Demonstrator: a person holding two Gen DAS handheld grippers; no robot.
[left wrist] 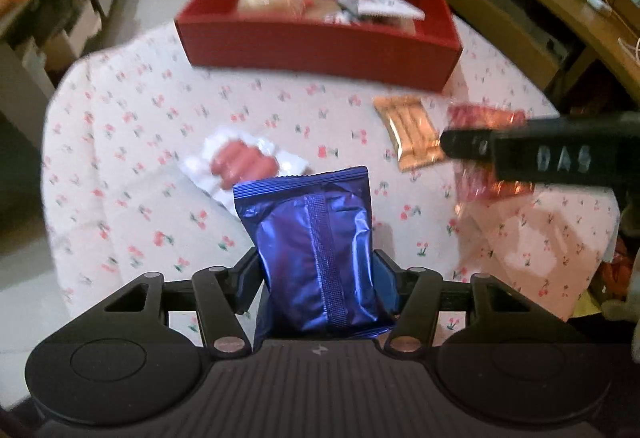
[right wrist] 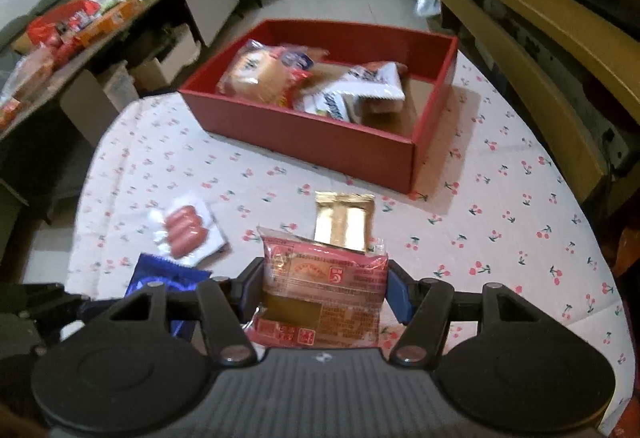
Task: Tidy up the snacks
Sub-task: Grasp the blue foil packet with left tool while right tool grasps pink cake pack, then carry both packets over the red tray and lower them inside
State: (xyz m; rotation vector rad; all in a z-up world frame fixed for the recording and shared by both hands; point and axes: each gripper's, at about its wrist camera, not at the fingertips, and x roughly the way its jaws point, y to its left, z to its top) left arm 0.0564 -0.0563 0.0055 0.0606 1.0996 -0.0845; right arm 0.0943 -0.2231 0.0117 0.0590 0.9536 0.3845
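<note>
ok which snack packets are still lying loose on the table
Two: the clear sausage pack and the gold packet; the blue packet and red packet are gripped.

Box (right wrist: 308, 133) of snacks far back on table (right wrist: 500, 222); sausage pack (right wrist: 186, 232) left of foil packet (right wrist: 343, 220).

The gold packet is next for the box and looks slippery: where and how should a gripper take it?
Grip the gold packet across its two long edges near the middle, coming from above. It lies flat on the tablecloth; its near end is hidden behind the red packet held in the right gripper.
</note>
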